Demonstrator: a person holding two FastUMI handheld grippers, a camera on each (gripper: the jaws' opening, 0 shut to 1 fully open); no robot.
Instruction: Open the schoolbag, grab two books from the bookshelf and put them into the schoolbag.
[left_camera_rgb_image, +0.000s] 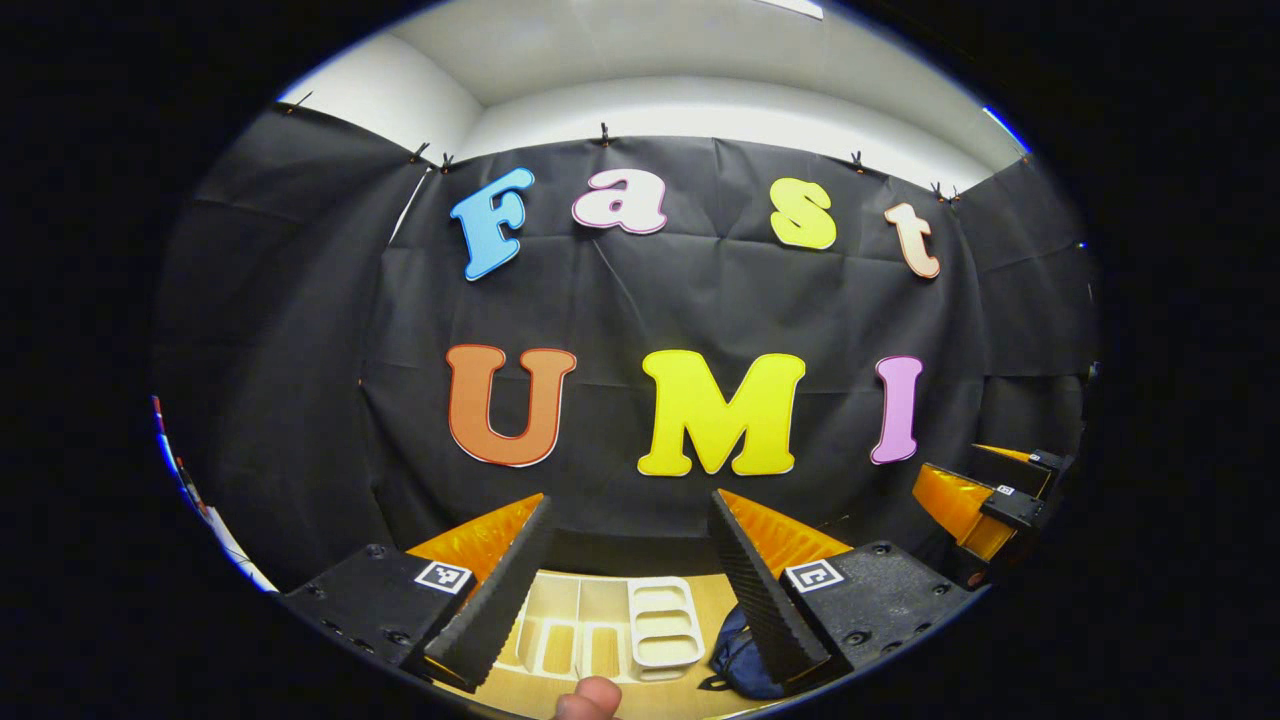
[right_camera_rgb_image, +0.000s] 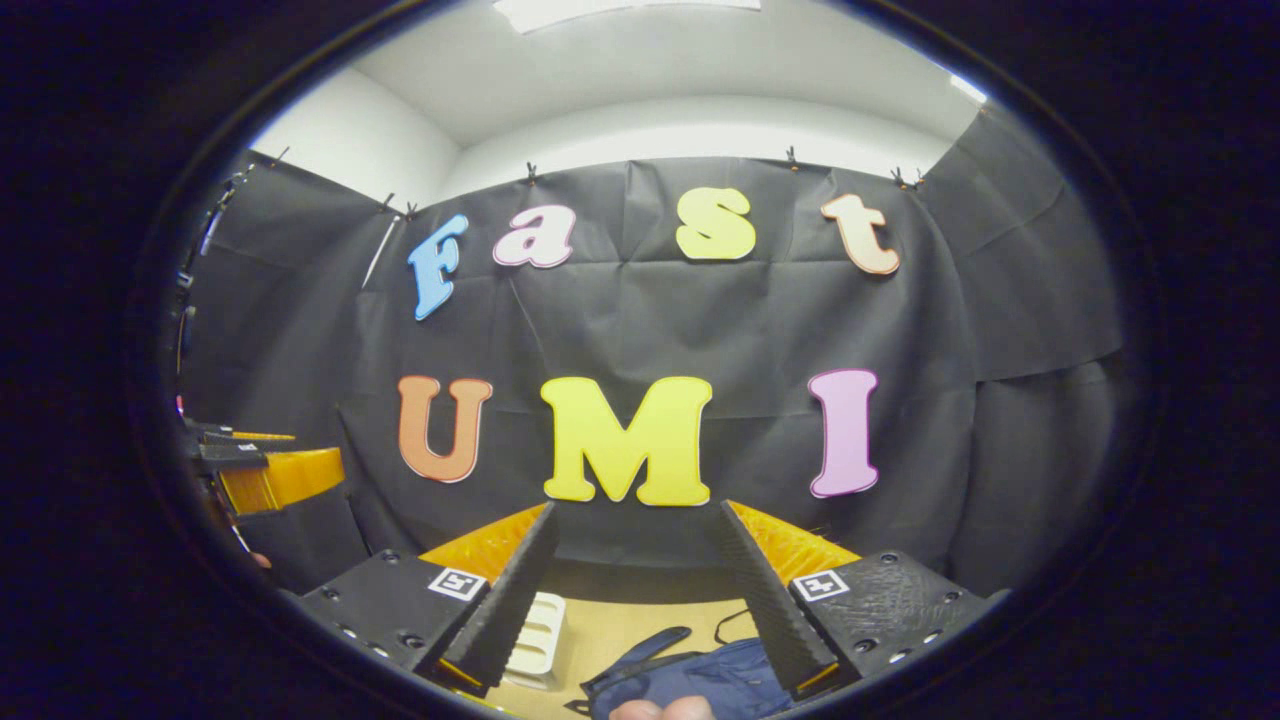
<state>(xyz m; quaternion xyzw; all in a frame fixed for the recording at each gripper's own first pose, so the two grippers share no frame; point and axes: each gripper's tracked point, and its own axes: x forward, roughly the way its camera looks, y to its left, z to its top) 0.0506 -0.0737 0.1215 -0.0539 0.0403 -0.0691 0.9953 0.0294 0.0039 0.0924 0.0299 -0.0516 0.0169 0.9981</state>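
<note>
The blue schoolbag (right_camera_rgb_image: 700, 680) lay low on the tabletop (right_camera_rgb_image: 640, 620), right under the right tongs (right_camera_rgb_image: 640, 600) and a bit in front of them. In the right gripper view it sat between the two fingers, near the bottom edge, with a dark strap poking out toward the left. In the left gripper view the same schoolbag (left_camera_rgb_image: 740, 660) peeked out past the right finger of the left tongs (left_camera_rgb_image: 630, 580), so it lay off to that side of them. So I think the right tongs were the nearer ones to the bag, and they would have to go down and forward to reach it. Both tongs were spread wide and held nothing. Both were held up high and pointed at the black wall, not down at the tabletop. A pale bookshelf tray (left_camera_rgb_image: 600, 630) with slots lay flat on the tabletop, just under the left tongs and beside the bag. I could not tell if books were in it. I could not tell if the bag's zip was closed.
</note>
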